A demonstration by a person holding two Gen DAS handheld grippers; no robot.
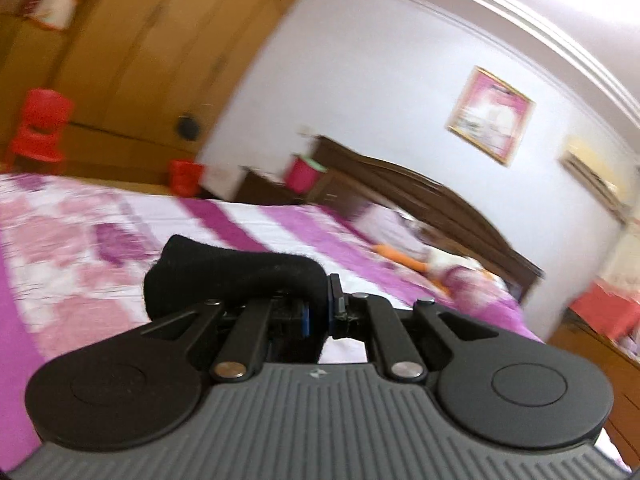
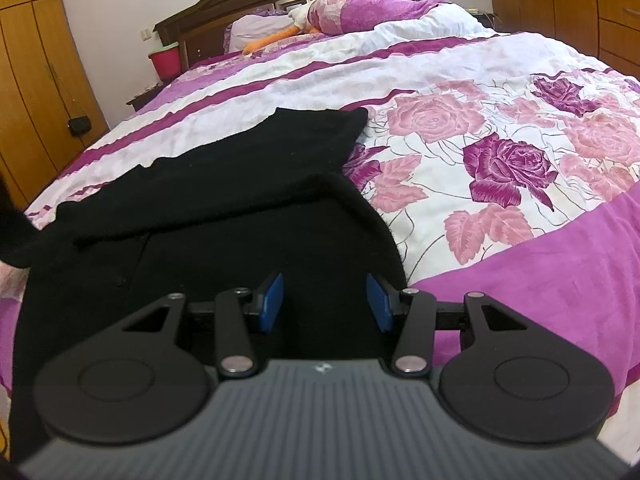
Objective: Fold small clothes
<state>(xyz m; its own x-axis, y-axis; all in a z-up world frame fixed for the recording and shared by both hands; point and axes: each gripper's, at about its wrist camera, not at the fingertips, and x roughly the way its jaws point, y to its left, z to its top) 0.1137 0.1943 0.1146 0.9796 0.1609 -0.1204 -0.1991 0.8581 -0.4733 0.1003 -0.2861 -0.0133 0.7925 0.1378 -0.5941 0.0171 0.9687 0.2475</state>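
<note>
So the bed (image 2: 500, 60) takes up basically everything here, big floral cover in pink and purple, and the black garment (image 2: 224, 208) is spread across the near part of it, looks like one side is already flopped over the middle, so I'd guess we're partway into a fold. The left gripper (image 1: 320, 312) has its fingers pressed together on a bunched edge of that black cloth, held up off the bed, probably to carry that bit across. The right gripper (image 2: 325, 298) hangs just over the near part of the garment with its fingers spread and nothing between them, maybe waiting to pin the fabric down or grab the other side. Other stuff: a pillow (image 2: 352, 10) and an orange and white plush toy (image 2: 280, 34) up by the headboard (image 2: 256, 4), well clear. A red chair (image 1: 40, 128) sits off by the wardrobe (image 1: 160, 48). Nothing really blocks the fold.
</note>
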